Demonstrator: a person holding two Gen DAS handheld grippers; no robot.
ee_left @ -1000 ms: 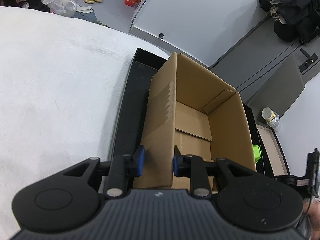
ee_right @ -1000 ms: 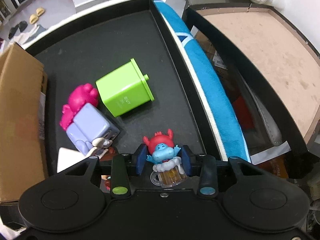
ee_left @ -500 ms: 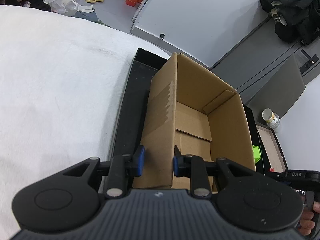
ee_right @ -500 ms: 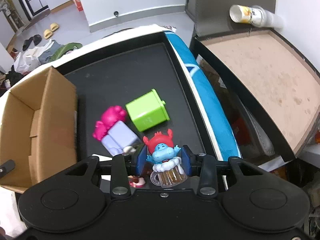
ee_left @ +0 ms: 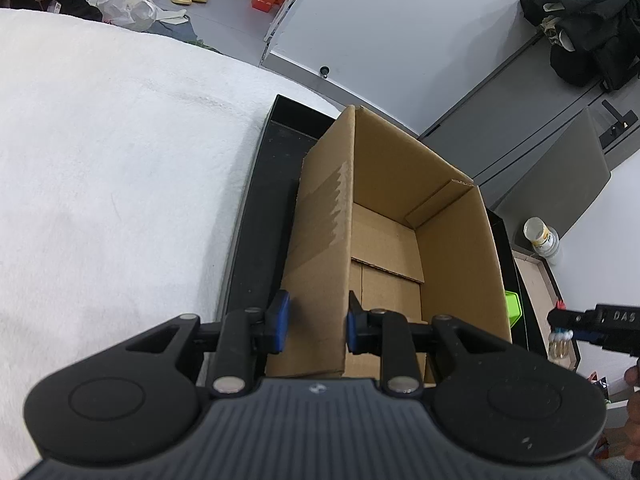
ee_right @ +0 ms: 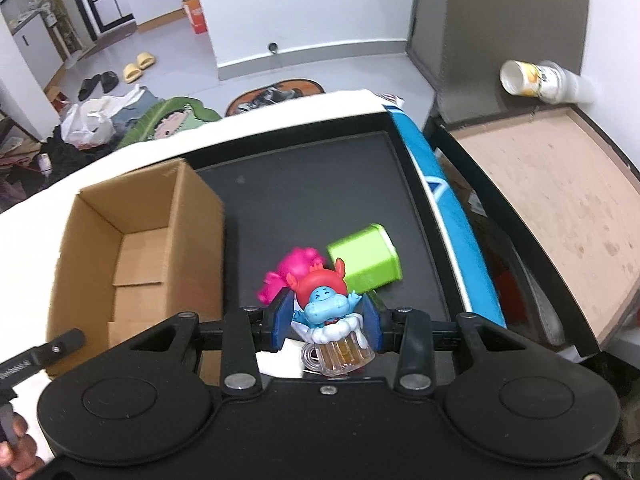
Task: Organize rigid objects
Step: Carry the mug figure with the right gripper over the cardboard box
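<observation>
Looking across the black tray point(ee_right: 320, 184), you have the cardboard box point(ee_right: 132, 248) standing open-topped on its left part, its long axis running away from you, and it lies to the left of your right gripper point(ee_right: 326, 316) in the right wrist view. Your left gripper point(ee_left: 316, 322) straddles the box's near left wall point(ee_left: 320, 260), one pad outside and one inside; the pads look close to the cardboard, but you cannot tell from this view whether they press on it. Beside the box, on the bare part of the tray, lie the green container point(ee_right: 366, 258) on its side and the pink toy point(ee_right: 294, 270) touching it. Smallest of all, the blue figure on a mug point(ee_right: 330, 320) is clamped between your right gripper's pads, held above the tray and near the box's right wall. That is the relation to mind: the box mouth sits left of the held figure, so the carry likely goes leftward over that wall, and your right hand is the one to make it
</observation>
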